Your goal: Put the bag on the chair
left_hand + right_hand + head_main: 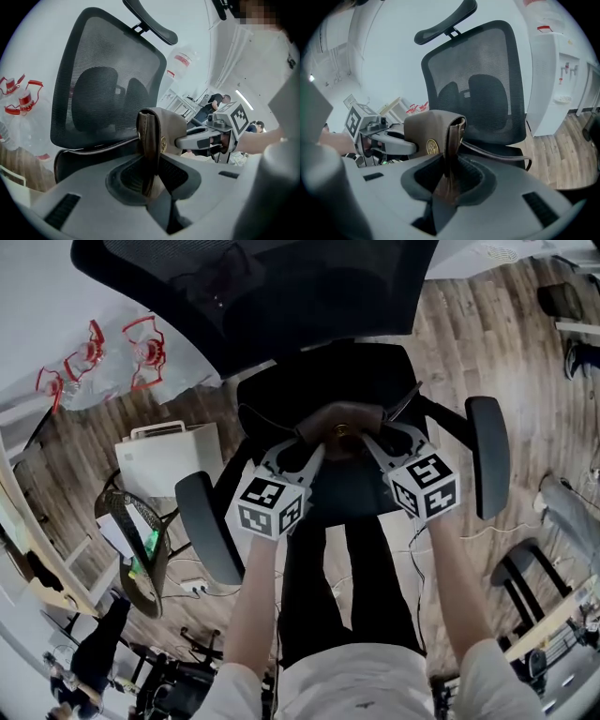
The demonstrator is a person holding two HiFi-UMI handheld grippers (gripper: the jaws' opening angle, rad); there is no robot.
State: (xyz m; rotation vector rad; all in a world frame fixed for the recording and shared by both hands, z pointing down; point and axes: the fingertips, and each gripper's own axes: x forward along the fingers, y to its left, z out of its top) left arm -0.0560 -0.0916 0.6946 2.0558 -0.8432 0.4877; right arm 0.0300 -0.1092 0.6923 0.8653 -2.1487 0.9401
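Observation:
A small brown leather bag (339,422) with a round gold clasp hangs over the black seat of the office chair (319,381). My left gripper (314,451) is shut on the bag's left end, and in the left gripper view the bag's edge (149,140) stands upright between the jaws. My right gripper (367,443) is shut on the bag's right end, where the bag (436,133) shows its clasp facing the camera. A thin strap (497,152) trails from the bag toward the chair's mesh back (483,89). Each gripper appears across the bag in the other's view.
The chair's armrests (489,456) flank the seat, the left one (204,526) near my left forearm. A white box (169,457) and a wire basket (141,535) stand on the wooden floor at left. Clear bottles with red handles (94,357) lie farther back.

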